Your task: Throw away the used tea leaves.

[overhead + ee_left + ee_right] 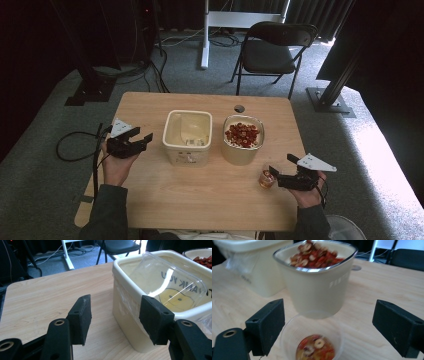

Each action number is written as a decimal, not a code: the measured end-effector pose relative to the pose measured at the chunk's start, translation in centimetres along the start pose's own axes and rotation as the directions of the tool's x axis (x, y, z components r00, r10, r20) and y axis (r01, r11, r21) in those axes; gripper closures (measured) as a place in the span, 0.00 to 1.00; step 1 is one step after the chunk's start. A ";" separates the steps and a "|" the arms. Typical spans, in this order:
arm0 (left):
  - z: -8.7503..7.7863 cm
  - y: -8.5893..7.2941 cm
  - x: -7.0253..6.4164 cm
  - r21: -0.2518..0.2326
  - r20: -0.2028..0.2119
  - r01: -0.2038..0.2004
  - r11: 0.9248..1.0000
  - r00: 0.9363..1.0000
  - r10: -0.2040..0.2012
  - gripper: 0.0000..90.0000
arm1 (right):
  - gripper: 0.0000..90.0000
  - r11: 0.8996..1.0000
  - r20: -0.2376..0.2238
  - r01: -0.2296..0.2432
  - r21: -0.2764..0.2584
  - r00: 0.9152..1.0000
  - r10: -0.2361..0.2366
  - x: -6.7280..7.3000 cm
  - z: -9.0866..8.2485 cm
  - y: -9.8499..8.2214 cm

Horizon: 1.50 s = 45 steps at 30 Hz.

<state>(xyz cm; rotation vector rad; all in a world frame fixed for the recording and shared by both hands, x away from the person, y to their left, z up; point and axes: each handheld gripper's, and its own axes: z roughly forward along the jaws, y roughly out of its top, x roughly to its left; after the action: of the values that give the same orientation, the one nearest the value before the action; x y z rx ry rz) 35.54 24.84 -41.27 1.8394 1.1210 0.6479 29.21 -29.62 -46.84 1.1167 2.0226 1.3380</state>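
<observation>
A cream rectangular tub [187,136] stands mid-table with a clear plastic lid [172,285] leaning inside it. To its right is a round cream pot [243,140] heaped with red dried fruit [315,256]. A small clear cup [267,178] with a little fruit in its bottom [315,348] stands in front of that pot. My left gripper [142,134] hovers open just left of the tub [127,315], with nothing between its jaws [116,320]. My right gripper [282,165] is open, and the cup [312,337] sits low between its wide-spread jaws [328,330], apart from the right pad.
A round hole [239,108] lies in the tabletop behind the pot. Beyond the table's far edge stand a black folding chair [272,47], a white desk leg [205,35] and black stands. Cables run over the grey carpet [75,145] at the left.
</observation>
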 end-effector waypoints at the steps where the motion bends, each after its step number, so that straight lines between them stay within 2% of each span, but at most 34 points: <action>1: 0.1 0.0 0.0 0.001 -0.001 0.003 1.000 1.000 -0.003 0.49 | 0.12 1.000 -0.013 0.000 0.003 1.000 0.000 0.1 0.1 -0.3; 3: 0.1 0.0 0.0 0.004 -0.003 0.001 1.000 1.000 -0.001 0.49 | 0.11 1.000 -0.034 0.003 0.020 0.999 -0.003 0.5 0.6 -1.4; 7: 0.1 0.0 0.0 0.004 -0.006 0.001 1.000 1.000 -0.001 0.49 | 0.11 0.999 -0.039 0.003 0.034 0.999 -0.002 0.8 1.1 -2.5; 9: 0.1 -0.1 0.0 0.004 -0.006 0.002 1.000 1.000 -0.002 0.49 | 0.11 0.999 -0.034 0.007 0.041 0.999 -0.005 0.9 1.4 -2.8; 13: 0.1 -0.1 0.0 0.005 -0.008 0.002 1.000 1.000 -0.002 0.49 | 0.12 0.998 -0.052 0.031 0.054 0.998 -0.028 1.2 2.0 -3.2; 15: 0.2 -0.2 0.0 0.006 -0.008 0.003 1.000 1.000 -0.003 0.49 | 0.12 0.997 -0.039 0.043 0.065 0.998 -0.040 1.4 2.3 -3.4; 19: 0.3 -0.3 0.1 0.009 -0.009 0.004 1.000 1.000 -0.004 0.49 | 0.15 0.996 -0.017 0.039 0.082 0.999 -0.038 1.2 2.8 -3.7; 21: 0.3 -0.4 0.1 0.012 -0.009 0.006 1.000 1.000 -0.006 0.49 | 0.17 0.995 -0.025 0.035 0.096 0.999 -0.033 1.1 3.1 -3.9; 22: 0.3 -0.4 0.1 0.012 -0.009 0.008 1.000 1.000 -0.008 0.49 | 0.21 0.994 -0.014 0.033 0.100 0.999 -0.032 1.0 3.2 -4.0; 24: 0.4 -0.5 0.2 0.015 -0.011 0.011 1.000 1.000 -0.010 0.49 | 0.25 0.995 -0.027 0.026 0.097 0.999 -0.023 0.8 3.3 -4.1; 26: 0.4 -0.5 0.2 0.016 -0.011 0.009 1.000 1.000 -0.009 0.49 | 0.30 0.996 -0.036 0.020 0.088 0.999 -0.017 0.6 3.2 -4.2; 28: 0.4 -0.6 0.1 0.020 -0.011 0.009 1.000 1.000 -0.009 0.49 | 0.33 0.996 -0.026 0.029 0.084 0.999 -0.027 0.6 3.1 -4.1; 37: 0.6 -1.1 0.0 0.027 -0.013 0.010 1.000 1.000 -0.010 0.49 | 0.37 0.995 0.022 0.040 0.090 0.999 -0.043 0.4 3.1 -3.6; 41: 0.3 -1.7 0.0 0.022 -0.014 0.036 0.999 0.999 -0.036 0.50 | 0.38 0.997 0.042 0.023 0.079 0.999 -0.026 -0.2 3.1 -3.1; 45: 0.3 -2.7 -0.1 0.038 -0.024 0.041 0.998 0.999 -0.040 0.49 | 0.39 0.997 0.064 0.017 0.071 0.998 -0.021 -0.7 3.2 -2.4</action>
<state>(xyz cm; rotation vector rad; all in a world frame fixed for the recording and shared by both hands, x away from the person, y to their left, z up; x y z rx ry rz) 34.51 25.23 -43.73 1.8411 1.1913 0.6296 31.02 -29.00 -50.40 1.1535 2.0421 1.2141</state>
